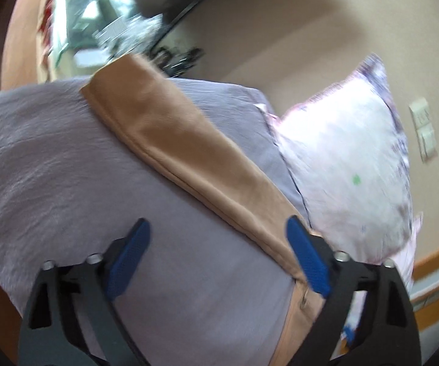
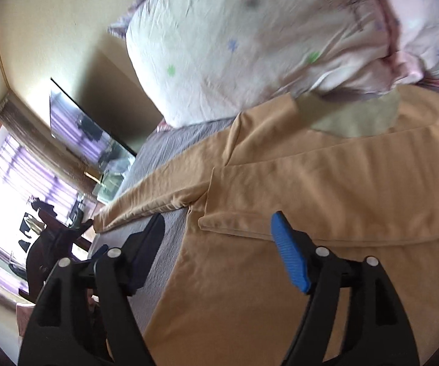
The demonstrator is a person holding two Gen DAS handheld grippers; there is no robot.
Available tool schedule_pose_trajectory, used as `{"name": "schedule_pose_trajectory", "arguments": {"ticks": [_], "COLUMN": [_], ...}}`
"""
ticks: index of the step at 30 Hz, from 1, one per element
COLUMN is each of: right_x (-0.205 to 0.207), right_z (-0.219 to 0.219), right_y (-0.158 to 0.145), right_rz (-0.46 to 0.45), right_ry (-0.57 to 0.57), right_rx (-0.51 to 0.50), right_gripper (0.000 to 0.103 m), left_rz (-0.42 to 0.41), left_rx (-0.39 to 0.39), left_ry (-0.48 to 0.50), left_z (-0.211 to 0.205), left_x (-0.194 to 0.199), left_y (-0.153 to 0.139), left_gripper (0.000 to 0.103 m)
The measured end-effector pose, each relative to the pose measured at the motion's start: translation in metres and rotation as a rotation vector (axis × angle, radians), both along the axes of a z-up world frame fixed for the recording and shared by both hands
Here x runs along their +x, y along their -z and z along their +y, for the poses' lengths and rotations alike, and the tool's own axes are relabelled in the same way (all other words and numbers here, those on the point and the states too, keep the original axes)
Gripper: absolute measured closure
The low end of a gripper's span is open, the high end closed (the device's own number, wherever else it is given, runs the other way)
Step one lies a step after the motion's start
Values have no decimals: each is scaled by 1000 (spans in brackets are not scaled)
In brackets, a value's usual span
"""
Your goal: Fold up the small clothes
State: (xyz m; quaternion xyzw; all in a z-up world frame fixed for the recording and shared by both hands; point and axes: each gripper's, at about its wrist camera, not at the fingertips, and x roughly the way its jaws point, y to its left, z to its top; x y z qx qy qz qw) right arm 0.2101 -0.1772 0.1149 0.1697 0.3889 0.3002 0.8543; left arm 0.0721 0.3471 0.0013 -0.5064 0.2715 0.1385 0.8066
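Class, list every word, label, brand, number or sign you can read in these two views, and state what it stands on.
None can be read.
The pillow carries only small coloured star shapes, no lettering.
The tan shirt shows no print or tag.
The wall switch plate is too blurred to tell.

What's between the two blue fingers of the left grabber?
In the left wrist view, the open left gripper has mostly bare purple bedsheet between its fingers, with the tan shirt's sleeve running in beside the right-side finger.
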Motion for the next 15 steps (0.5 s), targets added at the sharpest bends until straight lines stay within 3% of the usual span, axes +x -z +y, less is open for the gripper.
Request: {"name": "schedule_pose_trajectory", "arguments": {"ticks": [5,10,13,15], "right_x": [-24,-30,-30,-34], "right_z": [-28,-41,-49,-58], "right_y": [2,12,14,11], "right_rz": [3,20,22,16], "right_ry": [33,26,20,24], "right_rx": [43,82,101,111], "right_gripper": [24,22,21,21], "left_rz": [11,39,84,121], "left_rx": [-110,-156,-148,-133], "left_ry": [-93,-169,-194,-197], "left_z": [24,49,53,54], "left_x": [5,15,19,22], "left_y": [2,3,4,6], "left_gripper": [24,36,57,91]}}
